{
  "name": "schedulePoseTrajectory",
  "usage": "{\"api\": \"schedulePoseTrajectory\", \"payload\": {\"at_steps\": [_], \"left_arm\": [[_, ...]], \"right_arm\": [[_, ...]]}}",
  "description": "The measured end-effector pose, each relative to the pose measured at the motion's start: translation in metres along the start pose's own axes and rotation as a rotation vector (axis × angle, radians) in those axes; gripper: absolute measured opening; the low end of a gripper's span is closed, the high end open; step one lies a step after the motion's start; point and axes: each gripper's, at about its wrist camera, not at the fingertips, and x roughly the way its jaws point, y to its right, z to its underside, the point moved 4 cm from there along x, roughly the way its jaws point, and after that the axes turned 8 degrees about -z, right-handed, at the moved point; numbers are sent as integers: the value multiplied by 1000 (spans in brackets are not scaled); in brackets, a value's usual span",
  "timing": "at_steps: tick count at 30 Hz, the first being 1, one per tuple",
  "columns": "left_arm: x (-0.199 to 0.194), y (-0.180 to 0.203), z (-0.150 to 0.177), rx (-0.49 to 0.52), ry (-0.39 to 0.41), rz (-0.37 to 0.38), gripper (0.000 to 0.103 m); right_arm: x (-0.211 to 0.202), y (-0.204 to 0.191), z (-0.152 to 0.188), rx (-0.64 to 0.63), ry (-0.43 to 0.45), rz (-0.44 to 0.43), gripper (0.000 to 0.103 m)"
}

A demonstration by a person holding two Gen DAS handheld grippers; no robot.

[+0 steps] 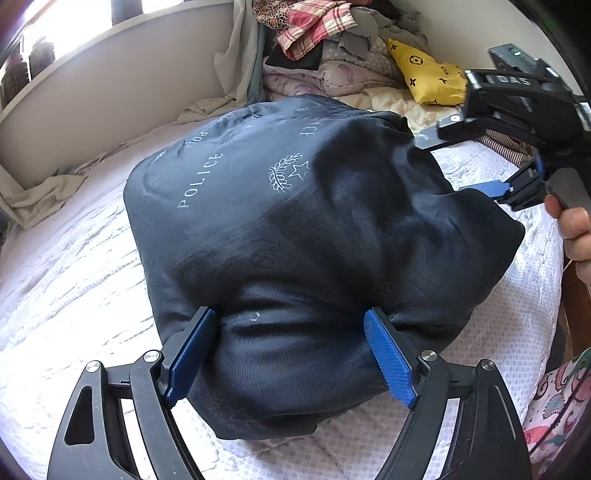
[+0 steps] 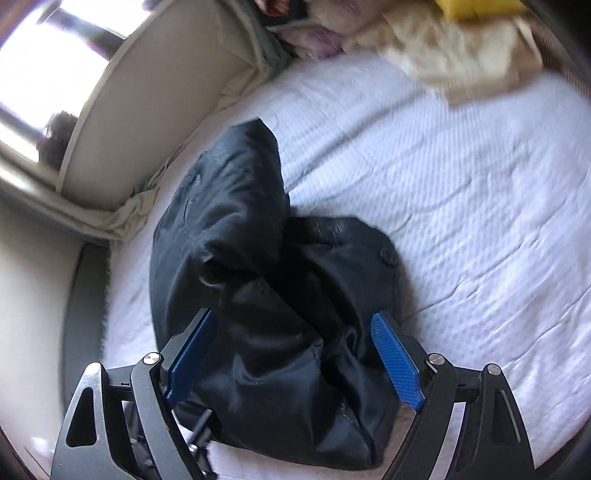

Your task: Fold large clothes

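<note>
Left wrist view shows your left gripper (image 1: 291, 354) spread wide astride the near edge of the dark navy satin-lined jacket (image 1: 295, 229), bundled on the white quilted bed (image 1: 74, 280). Your right gripper (image 2: 295, 363) also gapes, seemingly gripping nothing. Next, re-grasp an edge and fold.

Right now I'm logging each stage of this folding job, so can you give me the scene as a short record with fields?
garment: dark jacket, bundled, lining printed POLICE facing up
surface: white bedspread
left hand-held gripper: jaws wide, a bulge of the near edge between them; grip not clear
right hand-held gripper: jaws wide over the jacket's crumpled end; grip not clear
background: pile of clothes, yellow bag
fold state: lumpy, not yet flat
</note>
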Motion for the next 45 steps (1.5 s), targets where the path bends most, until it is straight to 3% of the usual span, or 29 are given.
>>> {"api": "schedulePoseTrajectory", "payload": {"at_steps": [8, 13, 17, 20, 27, 30, 33, 36, 42, 45], "left_arm": [[0, 1, 0, -1, -1, 4, 87], [-9, -5, -6, -37, -20, 57, 90], [-20, -31, -15, -104, -35, 91, 93], [-21, -70, -24, -208, -53, 122, 98], [19, -129, -25, -419, -204, 325, 98], [43, -135, -16, -494, -255, 386, 98], [62, -133, -8, -587, -296, 492, 98], [76, -122, -3, -620, -325, 539, 98], [79, -108, -1, -591, -305, 521, 98], [77, -107, -1, -594, -303, 515, 97]], "right_arm": [[45, -2, -6, -87, -98, 71, 84], [63, 5, -1, -122, -109, 115, 86], [66, 10, -1, -106, -108, 107, 87], [65, 10, 1, -111, -106, 111, 87], [65, 10, 0, -107, -102, 110, 88], [65, 11, -1, -104, -101, 107, 88], [61, 12, -1, -102, -99, 104, 88], [61, 8, -2, -97, -100, 100, 88], [48, -6, -3, -126, -100, 113, 88], [24, -23, -7, -182, -38, 87, 88]]}}
